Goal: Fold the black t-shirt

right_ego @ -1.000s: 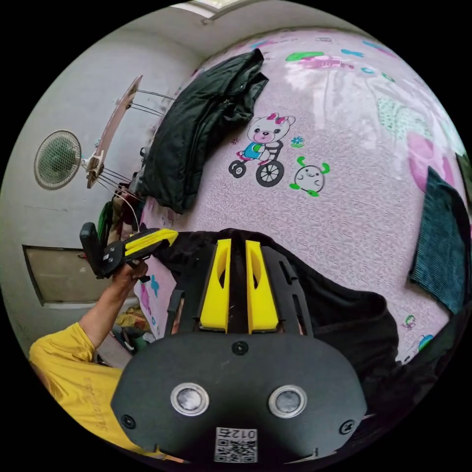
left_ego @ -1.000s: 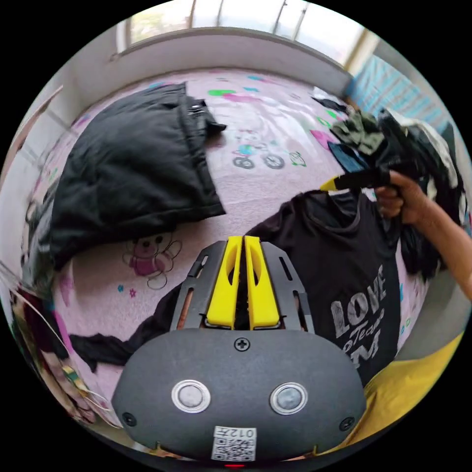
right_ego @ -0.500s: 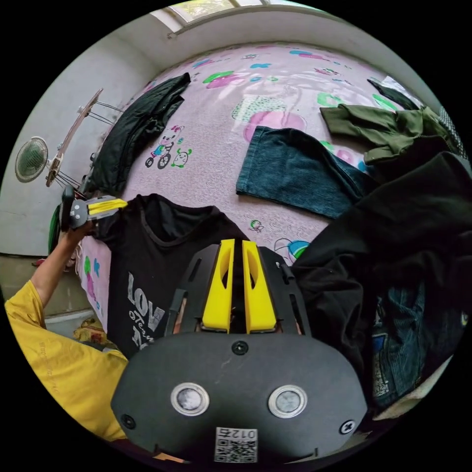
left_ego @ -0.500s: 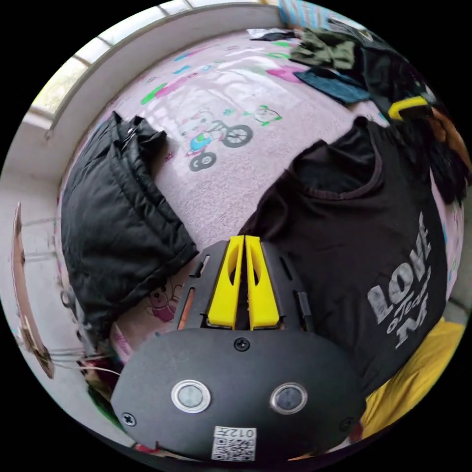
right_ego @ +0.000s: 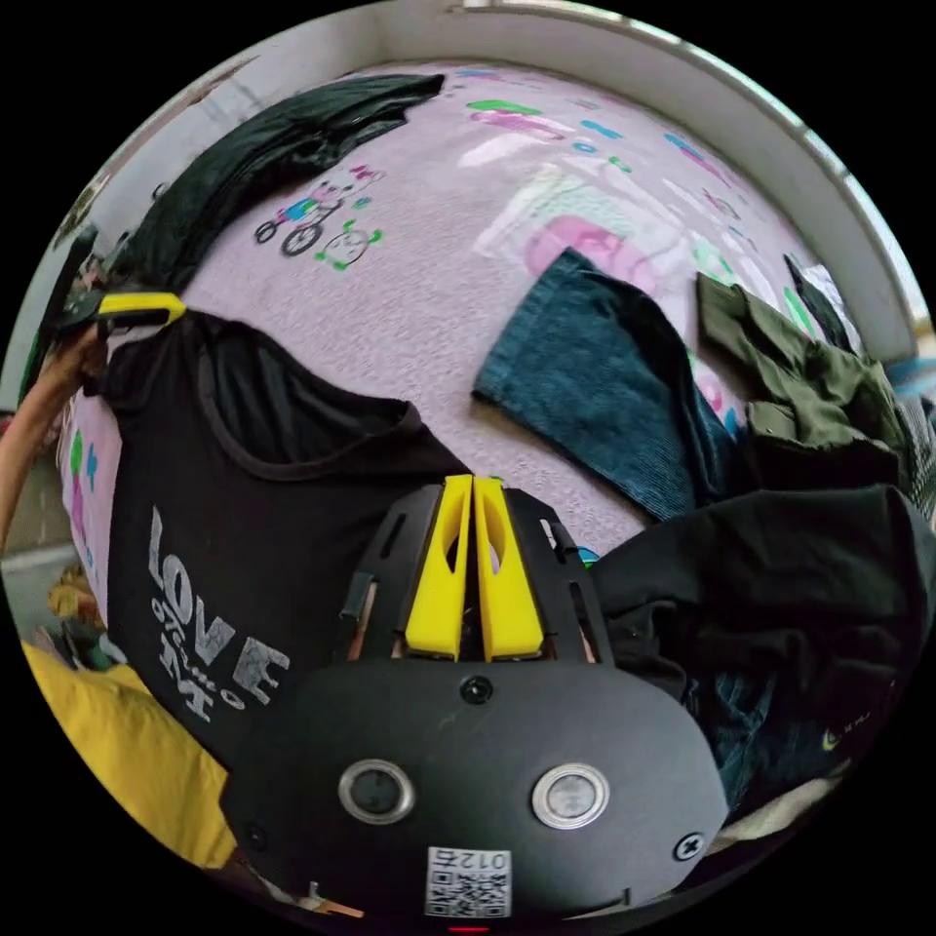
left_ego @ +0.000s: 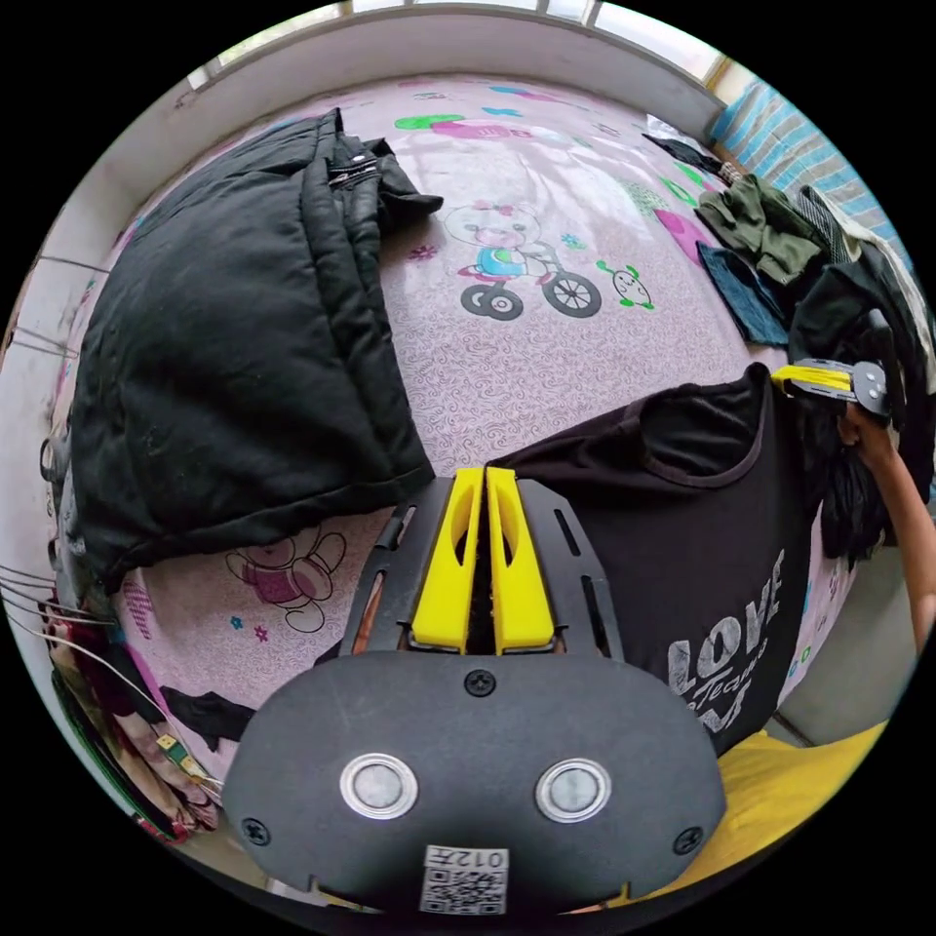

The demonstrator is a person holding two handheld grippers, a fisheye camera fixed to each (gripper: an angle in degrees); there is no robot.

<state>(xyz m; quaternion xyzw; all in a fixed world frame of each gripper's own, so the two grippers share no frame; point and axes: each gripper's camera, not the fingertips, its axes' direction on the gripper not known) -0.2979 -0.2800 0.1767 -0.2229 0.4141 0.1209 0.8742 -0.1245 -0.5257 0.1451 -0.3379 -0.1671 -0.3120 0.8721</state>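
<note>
Black t-shirt [left_ego: 702,546], "LOVE" print, both shoulders gripped

A black t-shirt [left_ego: 702,546] with grey-white lettering lies over a pale pink bedsheet [left_ego: 546,370] printed with cartoon bears on bicycles and green, pink and blue shapes. A black padded jacket [left_ego: 234,341] covers one side. Dark teal corduroy trousers [right_ego: 604,390], an olive-green garment [right_ego: 799,380] and more black clothing [right_ego: 780,585] lie heaped together. Both grippers [left_ego: 485,478] have yellow jaws on black bodies. A yellow sleeve [right_ego: 127,760] shows.
</note>
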